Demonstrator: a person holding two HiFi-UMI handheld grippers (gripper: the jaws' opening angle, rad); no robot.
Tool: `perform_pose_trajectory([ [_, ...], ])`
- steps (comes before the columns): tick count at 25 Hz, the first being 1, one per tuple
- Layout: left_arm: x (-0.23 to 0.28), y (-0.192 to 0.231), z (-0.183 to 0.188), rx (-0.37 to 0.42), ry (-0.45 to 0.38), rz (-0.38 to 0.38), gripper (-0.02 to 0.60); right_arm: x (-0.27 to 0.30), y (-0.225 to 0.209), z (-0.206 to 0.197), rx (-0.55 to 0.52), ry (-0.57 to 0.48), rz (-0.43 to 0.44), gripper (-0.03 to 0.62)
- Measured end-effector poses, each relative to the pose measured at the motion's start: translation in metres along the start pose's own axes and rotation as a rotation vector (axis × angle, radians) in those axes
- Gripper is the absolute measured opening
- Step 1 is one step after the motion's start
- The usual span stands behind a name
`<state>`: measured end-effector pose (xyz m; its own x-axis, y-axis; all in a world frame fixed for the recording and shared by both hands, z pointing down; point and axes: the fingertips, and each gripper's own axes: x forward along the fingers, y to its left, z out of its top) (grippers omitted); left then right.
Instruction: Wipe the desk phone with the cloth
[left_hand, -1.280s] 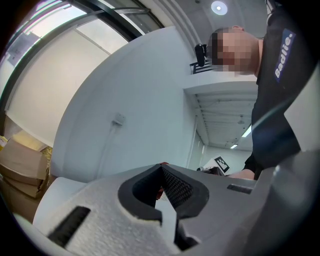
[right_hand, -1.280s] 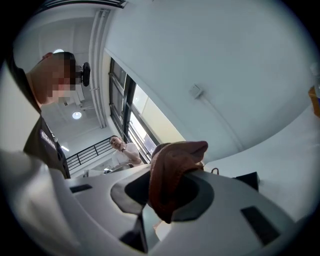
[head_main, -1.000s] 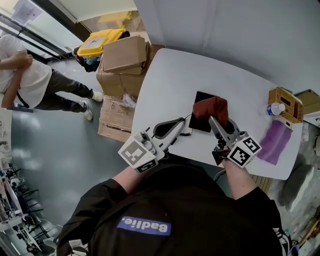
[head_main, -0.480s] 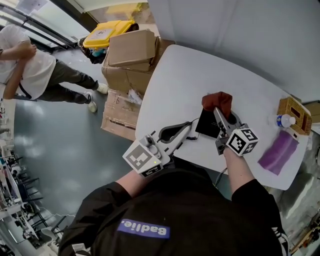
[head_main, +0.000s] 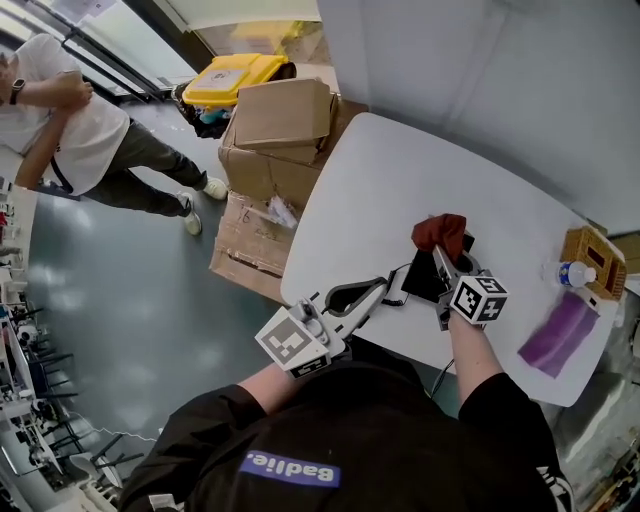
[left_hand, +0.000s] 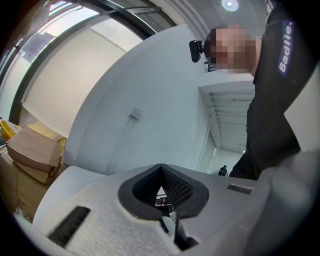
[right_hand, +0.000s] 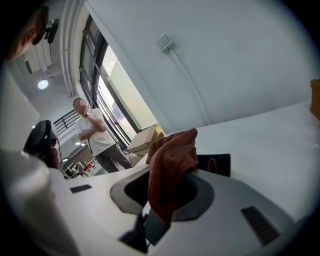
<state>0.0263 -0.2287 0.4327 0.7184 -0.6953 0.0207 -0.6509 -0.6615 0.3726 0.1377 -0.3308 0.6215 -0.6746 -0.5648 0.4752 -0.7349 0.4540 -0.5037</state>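
**Desk phone** (head_main: 420, 283). Black, lying flat close to the near edge of the white bench (head_main: 400, 170), about midway along it. A dark cord (head_main: 392, 272) trails from its left side.

**Cloth** (head_main: 440, 232). Rust-red, bunched into a loose wad over the phone's far edge. Whether it presses on the phone or hangs just above it cannot be told.

**Right tongs** (head_main: 439, 250). Closed tight on the cloth, with the wad standing out past the tips.

**Left tongs** (head_main: 372, 291). Closed with tips met and nothing between them. They lie just beside the phone's left side, near the cord.

**Other items.** Purple rag (head_main: 555, 330) at the near right corner; wicker basket (head_main: 590, 258) and bottle (head_main: 566, 272) at the right edge. All are well apart from the phone.

**Step in hand, as judged.** Wiping the phone's top face, working at its far edge.

**Handling note.**
- Keep the wad low and spread so that cloth, not tong tips, meets the plastic.
- Draw overlapping strokes toward the near edge.
- Use light pressure, since the phone may slide.
- The left tongs could steady the phone's left side, kept clear of the cord.
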Motion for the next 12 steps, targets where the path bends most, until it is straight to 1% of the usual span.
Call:
perform_pose_trajectory([
  [5,-0.009,-0.001,0.005,-0.028,0.001,-0.012,0.006,0.001,0.007,-0.016,-0.010,0.033,-0.019,0.094],
  [12,-0.021,-0.007,-0.002,-0.031,0.036,-0.087,0.006,-0.008,0.016,-0.052,0.025,0.049,-0.068,0.094],
])
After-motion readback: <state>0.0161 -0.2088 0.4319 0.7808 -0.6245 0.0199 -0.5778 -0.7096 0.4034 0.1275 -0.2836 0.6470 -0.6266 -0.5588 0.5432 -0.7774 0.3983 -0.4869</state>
